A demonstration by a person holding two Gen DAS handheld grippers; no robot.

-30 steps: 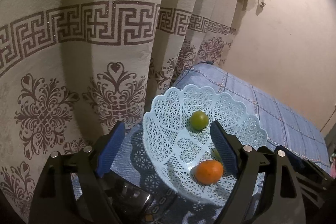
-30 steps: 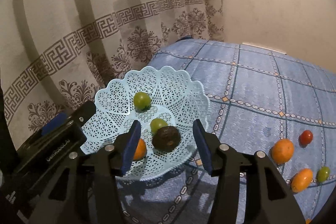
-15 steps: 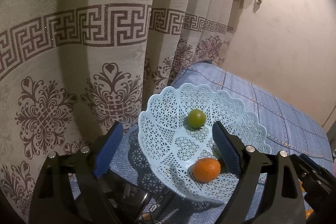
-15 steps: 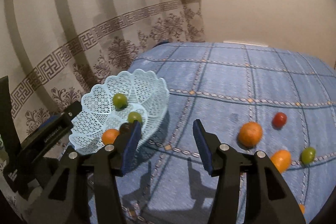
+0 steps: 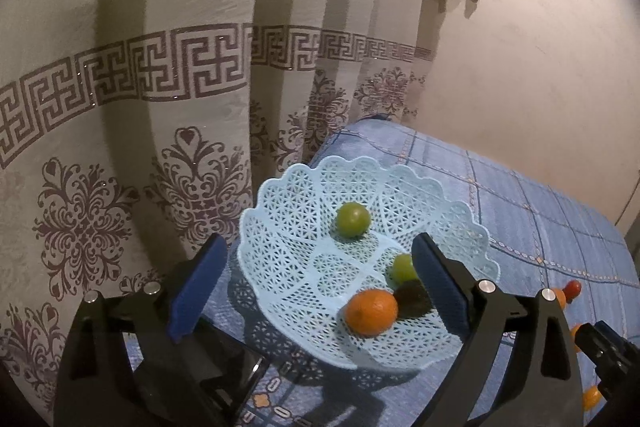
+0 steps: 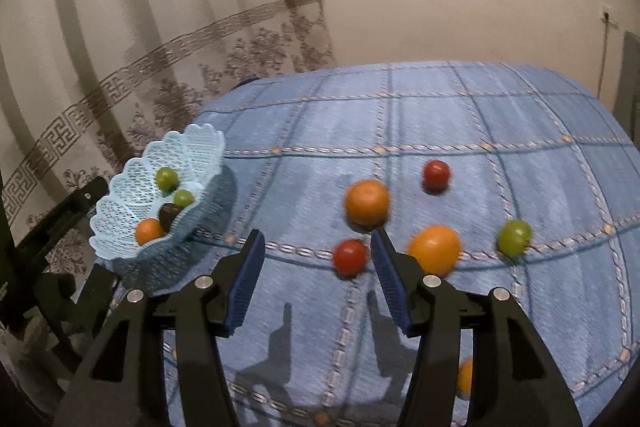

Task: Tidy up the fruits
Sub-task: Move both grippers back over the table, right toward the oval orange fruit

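Right claw [image 6: 316, 277]: your fingers stand apart with nothing between them, held above the blue checked bed cover [image 6: 460, 115].
Nearest target: the near red fruit [image 6: 350, 256] lies just ahead of the right claw, a little right of the gap's centre line and close beside the right-hand finger. It is round, so no long axis governs the grip; any approach angle should serve.
Neighbouring fruit: the near orange [image 6: 435, 254] sits just right of that finger. The far orange [image 6: 367, 202] lies beyond the red fruit. The far red fruit [image 6: 437, 174] and the loose green fruit [image 6: 514, 236] lie farther off to the right. All are blurred.
Nearer arm: judge the right claw as the one placed for the loose fruit; the left one faces the basket instead.
Left claw [image 5: 316, 287]: your fingers stand wide apart and hold nothing, close in front of the basket [image 5: 280, 211].
Basket: pale blue lattice, standing at the cover's left edge by the curtain [image 5: 120, 87], well apart from the loose fruit.
Basket contents: an orange fruit [image 5: 371, 311], a dark fruit [image 5: 412, 301] touching it, and two green fruits [image 5: 352, 219], the second partly behind your right-hand finger.
Left wrist view only: the basket's inside from close by.
Right wrist view only: the spread of loose fruit, which the left view shows only as slivers at its right edge.
Risk: closing on the red fruit may nudge the near orange beside it.
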